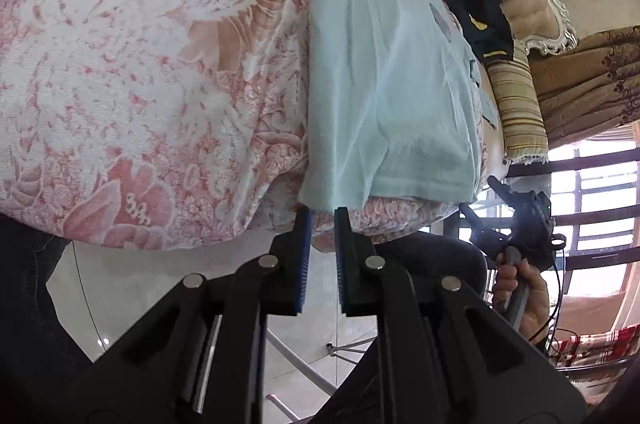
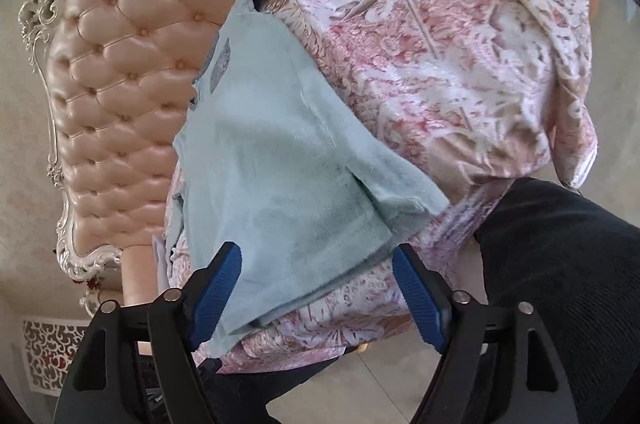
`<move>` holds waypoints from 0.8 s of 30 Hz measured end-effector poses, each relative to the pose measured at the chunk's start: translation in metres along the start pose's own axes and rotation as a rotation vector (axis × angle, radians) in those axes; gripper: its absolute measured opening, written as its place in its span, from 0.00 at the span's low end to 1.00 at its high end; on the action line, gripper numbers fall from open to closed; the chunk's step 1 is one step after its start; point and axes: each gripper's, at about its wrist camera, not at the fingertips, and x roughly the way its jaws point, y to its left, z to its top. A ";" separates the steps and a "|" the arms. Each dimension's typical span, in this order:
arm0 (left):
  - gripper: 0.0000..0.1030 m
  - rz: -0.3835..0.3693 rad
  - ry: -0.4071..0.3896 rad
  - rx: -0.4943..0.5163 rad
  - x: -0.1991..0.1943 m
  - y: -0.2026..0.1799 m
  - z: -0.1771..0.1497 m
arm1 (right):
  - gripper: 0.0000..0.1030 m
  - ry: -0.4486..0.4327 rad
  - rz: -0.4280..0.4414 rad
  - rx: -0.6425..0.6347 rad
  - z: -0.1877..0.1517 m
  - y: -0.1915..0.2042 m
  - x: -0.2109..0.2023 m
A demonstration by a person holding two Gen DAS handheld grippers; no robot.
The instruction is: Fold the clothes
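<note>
A pale mint T-shirt [image 1: 384,83], slightly creased and bearing a grey print, is spread on a pink floral bedspread [image 1: 132,71] before a tufted headboard [image 2: 128,63]. The left gripper [image 1: 323,220] is narrowly parted, empty; the right gripper [image 2: 316,264] is spread wide at the hem.

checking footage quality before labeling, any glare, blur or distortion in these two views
Left wrist: the window at right is blown out, backlighting the right gripper; fisheye bends the bed edge. Right wrist: even, soft light, mild softness on the light blue t-shirt; tufted headboard curves with distortion.
</note>
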 end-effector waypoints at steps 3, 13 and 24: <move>0.14 -0.004 -0.009 -0.008 -0.003 0.001 0.001 | 0.66 -0.006 0.004 -0.012 0.001 0.005 0.000; 0.27 -0.014 -0.008 -0.023 -0.004 0.000 -0.001 | 0.66 -0.035 0.022 0.049 0.001 -0.010 0.002; 0.31 -0.008 0.001 -0.037 -0.002 0.001 -0.006 | 0.14 -0.067 0.030 0.057 -0.005 -0.017 -0.003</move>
